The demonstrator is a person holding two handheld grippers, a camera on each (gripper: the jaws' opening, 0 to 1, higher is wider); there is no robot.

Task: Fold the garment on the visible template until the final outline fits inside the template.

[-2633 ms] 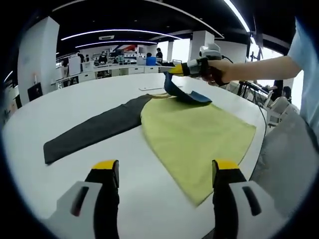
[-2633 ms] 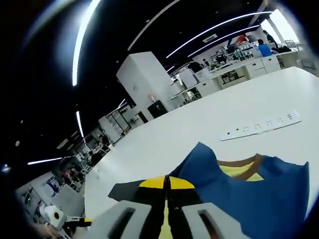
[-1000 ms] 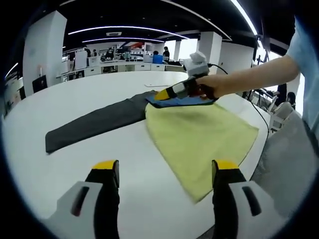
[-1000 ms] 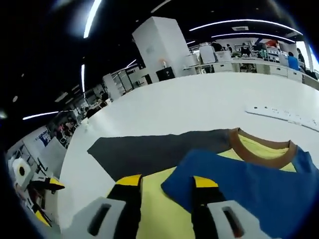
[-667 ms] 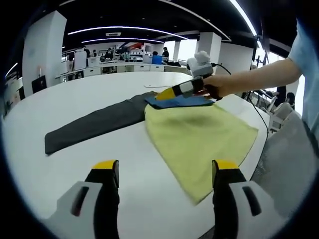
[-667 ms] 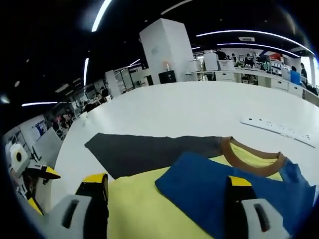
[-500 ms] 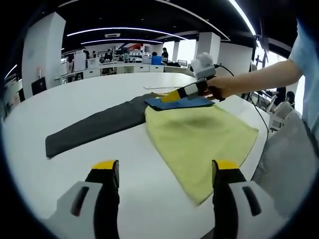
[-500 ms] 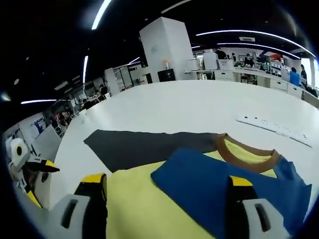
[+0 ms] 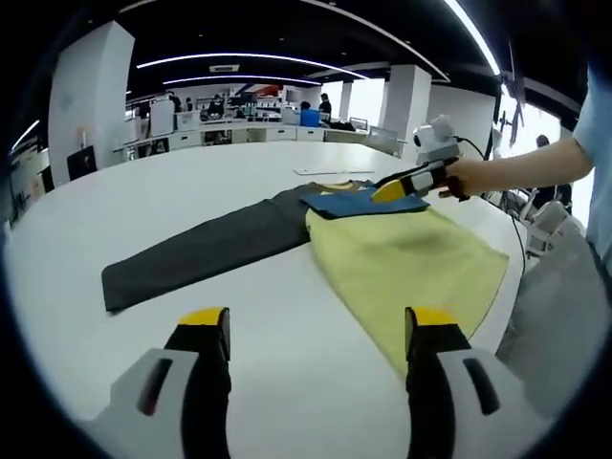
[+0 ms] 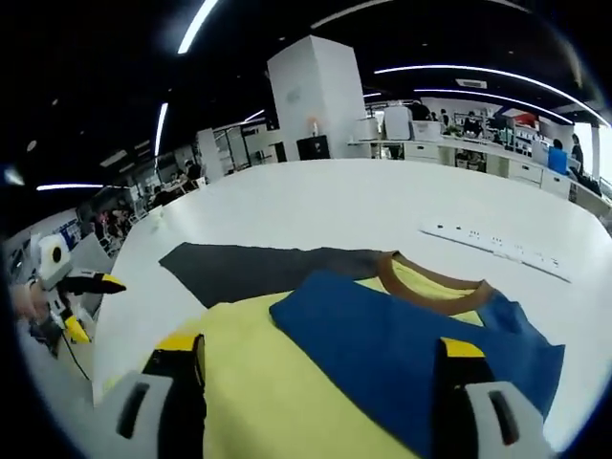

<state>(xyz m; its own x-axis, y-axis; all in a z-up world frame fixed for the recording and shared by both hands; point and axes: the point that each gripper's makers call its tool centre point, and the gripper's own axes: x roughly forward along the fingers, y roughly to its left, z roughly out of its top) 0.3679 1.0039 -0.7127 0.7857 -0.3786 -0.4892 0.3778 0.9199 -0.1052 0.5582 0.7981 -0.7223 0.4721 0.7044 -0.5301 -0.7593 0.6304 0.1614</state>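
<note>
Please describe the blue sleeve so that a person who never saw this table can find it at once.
On the big white table lies a yellow shirt beside a dark grey template. The blue sleeve is folded across the shirt's top, just below the brown collar; it is the only blue piece.

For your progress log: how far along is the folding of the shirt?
Done: one blue sleeve lies folded over the yellow shirt. In hand: nothing; the left gripper and right gripper are both open. Left: the shirt body is unfolded, beside the dark template.
</note>
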